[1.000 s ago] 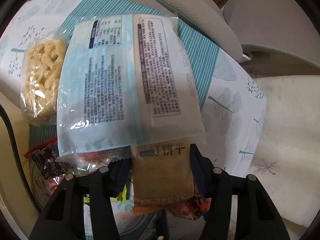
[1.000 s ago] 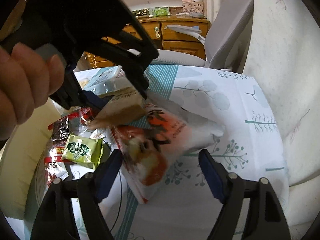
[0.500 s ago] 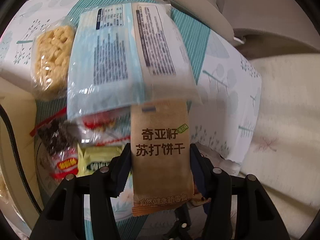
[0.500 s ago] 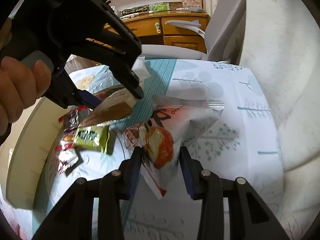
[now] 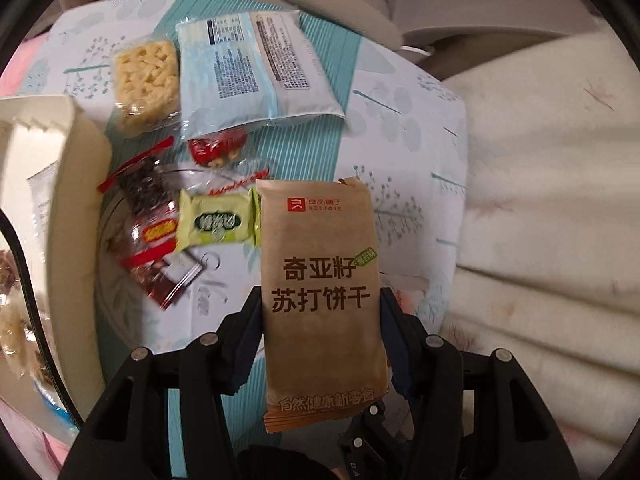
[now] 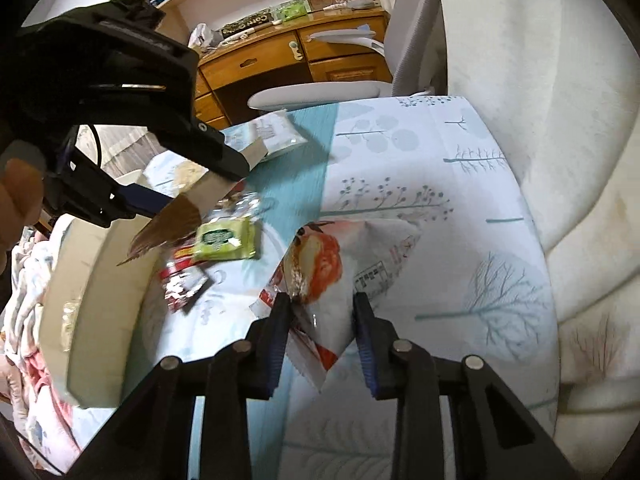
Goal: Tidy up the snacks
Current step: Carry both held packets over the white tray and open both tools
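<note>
While the left gripper (image 5: 320, 320) clamps a brown soda-cracker packet (image 5: 320, 280) upright between its pads, clear of the cloth, the right gripper (image 6: 320, 320) has just been closing its jaws and now pinches the near end of a white pastry bag with an orange picture (image 6: 332, 264), whose far end spreads on the tree-print tablecloth (image 6: 440, 208). Just beyond the left gripper's left finger a green-wrapped sweet (image 5: 216, 224) lies flat, touching a dark red packet (image 5: 160, 248) further left, and a red-sealed clear bag of dark bits (image 5: 140, 176) sits past that. To the left of these stands the cream wall of an open box (image 5: 76, 216); its inside shows only as a pale blur with what may be a printed wrapper, too indistinct to name. Further out from the gripper a small red-printed pack (image 5: 216, 148) is tucked under the near edge of a large pale-blue bag (image 5: 256, 72) lying label side up, and a clear bag of yellow puffed pieces (image 5: 144, 80) rests just left of it. Beyond the cloth's far edge a grey chair (image 5: 320, 12) stands; from the right wrist a wooden desk (image 6: 304, 52) shows behind it, and a hand (image 6: 16, 196) grips the left tool.
</note>
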The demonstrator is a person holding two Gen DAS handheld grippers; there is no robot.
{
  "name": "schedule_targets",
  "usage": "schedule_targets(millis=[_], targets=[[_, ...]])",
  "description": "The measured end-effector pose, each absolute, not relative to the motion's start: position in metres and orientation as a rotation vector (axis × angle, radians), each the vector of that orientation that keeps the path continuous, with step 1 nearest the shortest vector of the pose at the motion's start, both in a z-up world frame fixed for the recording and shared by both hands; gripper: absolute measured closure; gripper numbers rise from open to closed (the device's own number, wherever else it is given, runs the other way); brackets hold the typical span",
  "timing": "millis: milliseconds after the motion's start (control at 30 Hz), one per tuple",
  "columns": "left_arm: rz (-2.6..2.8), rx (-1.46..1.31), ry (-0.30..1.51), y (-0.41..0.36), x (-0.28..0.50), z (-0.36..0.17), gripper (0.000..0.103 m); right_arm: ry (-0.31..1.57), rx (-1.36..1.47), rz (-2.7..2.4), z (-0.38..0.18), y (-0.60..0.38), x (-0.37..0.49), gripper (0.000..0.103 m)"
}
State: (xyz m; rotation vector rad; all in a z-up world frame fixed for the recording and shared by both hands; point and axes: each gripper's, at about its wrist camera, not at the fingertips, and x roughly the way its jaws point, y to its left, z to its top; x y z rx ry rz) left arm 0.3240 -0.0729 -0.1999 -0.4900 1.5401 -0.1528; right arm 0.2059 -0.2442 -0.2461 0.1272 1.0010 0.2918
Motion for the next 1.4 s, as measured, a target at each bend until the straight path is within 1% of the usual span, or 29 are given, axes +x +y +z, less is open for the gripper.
schedule_targets(millis=[167,200,533,767,1067,1400], targets=[[-0.181,-0.429,1.482,-0.059,0.292,-0.169,0.049,0.987,0.108,0.332,-0.23,-0.232,0.185,0.074],[-0.185,-0.418,1.473,-0.054,0.286,-0.164,0.049,0.987,0.114,0.34,-0.227,-0.23,0.182,0.077],[-0.164,-0.256,1.281,0.0,0.23,-0.108,0.049,0.969,0.178,0.391,-0.187,-0.196,0.142,0.077],[-0.153,-0.215,1.196,0.055,0.186,-0.081,0.049,0.914,0.206,0.433,-0.158,-0.157,0.116,0.077],[-0.122,-0.176,1.154,0.119,0.143,-0.072,0.049,0.857,0.194,0.47,-0.138,-0.095,0.09,0.077],[-0.087,-0.133,1.135,0.176,0.118,-0.079,0.049,0.856,0.172,0.517,-0.139,-0.03,0.077,0.077]])
